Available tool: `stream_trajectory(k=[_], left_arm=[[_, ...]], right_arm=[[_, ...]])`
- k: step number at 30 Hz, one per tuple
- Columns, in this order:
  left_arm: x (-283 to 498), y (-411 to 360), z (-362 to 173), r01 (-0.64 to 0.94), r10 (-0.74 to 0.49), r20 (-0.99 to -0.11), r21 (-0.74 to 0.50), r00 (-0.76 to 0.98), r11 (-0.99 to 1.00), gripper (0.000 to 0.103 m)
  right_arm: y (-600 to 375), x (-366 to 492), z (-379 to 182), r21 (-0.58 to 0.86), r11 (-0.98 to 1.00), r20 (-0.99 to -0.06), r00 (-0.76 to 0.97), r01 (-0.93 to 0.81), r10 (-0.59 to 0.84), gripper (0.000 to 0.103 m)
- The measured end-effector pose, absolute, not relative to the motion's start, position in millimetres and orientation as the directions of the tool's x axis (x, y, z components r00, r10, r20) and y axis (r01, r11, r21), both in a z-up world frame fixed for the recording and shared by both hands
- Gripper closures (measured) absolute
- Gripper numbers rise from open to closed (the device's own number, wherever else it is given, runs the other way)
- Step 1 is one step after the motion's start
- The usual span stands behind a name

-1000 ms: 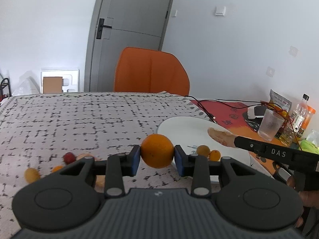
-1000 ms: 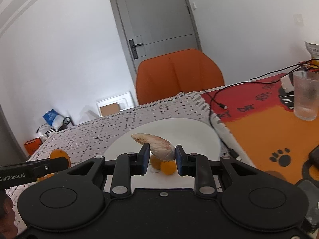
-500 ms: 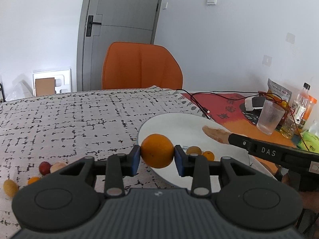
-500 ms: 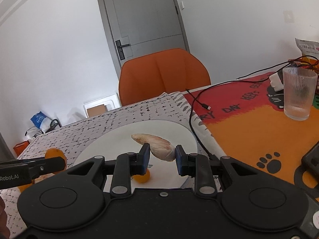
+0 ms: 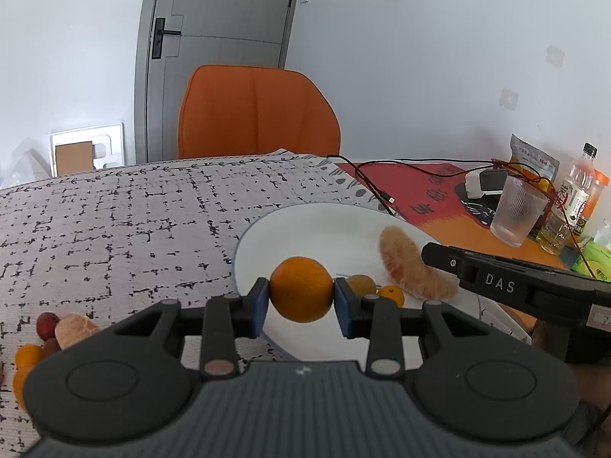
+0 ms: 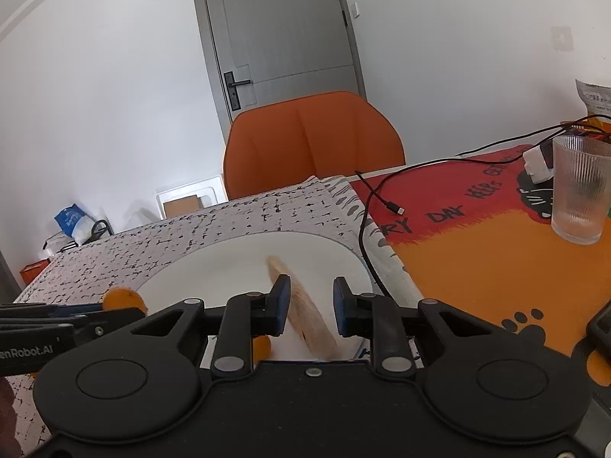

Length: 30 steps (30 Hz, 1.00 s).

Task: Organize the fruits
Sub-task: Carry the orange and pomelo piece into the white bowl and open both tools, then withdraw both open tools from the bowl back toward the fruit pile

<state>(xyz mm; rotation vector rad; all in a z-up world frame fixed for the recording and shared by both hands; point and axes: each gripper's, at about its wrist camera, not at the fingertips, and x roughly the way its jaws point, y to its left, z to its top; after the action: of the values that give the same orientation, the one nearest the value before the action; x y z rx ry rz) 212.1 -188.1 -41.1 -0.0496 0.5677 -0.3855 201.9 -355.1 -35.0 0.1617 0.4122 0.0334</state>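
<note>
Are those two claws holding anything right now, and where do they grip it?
The left gripper pinches an orange at its sides. The right gripper is open; the peeled segment lies loose on the plate.

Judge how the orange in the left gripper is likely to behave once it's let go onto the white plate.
The orange is round and smooth, so it will probably roll on the shallow white plate. It looks firm between the left gripper pads, so probably not fragile. It may nudge the two small fruits lying beside it.
</note>
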Motion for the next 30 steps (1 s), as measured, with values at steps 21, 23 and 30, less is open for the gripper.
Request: stream_trajectory(k=[21,23,30], left_arm=[[189.7,-157.1,-23.1,0.297,-0.343,-0.466,-0.172,0.816,0.939,0.056],[186.0,-150.6,-20.8,0.288,-0.338,-0.460,-0.177,0.821,0.941,0.051],[170.3,-124.1,-12.2,0.228,-0.287,-0.454,-0.182,0.843,0.957,0.040]], right_arm=[[-346.8,175.0,-25.5,0.178,0.984,-0.398,0.915,0.009,0.063,0.073],[-342.8,172.1,-24.9,0.177,0.984,-0.399,0.914,0.003,0.069,0.069],[-328.2,162.1,-22.1,0.193,0.981,-0.405,0.907,-0.037,0.114,0.055]])
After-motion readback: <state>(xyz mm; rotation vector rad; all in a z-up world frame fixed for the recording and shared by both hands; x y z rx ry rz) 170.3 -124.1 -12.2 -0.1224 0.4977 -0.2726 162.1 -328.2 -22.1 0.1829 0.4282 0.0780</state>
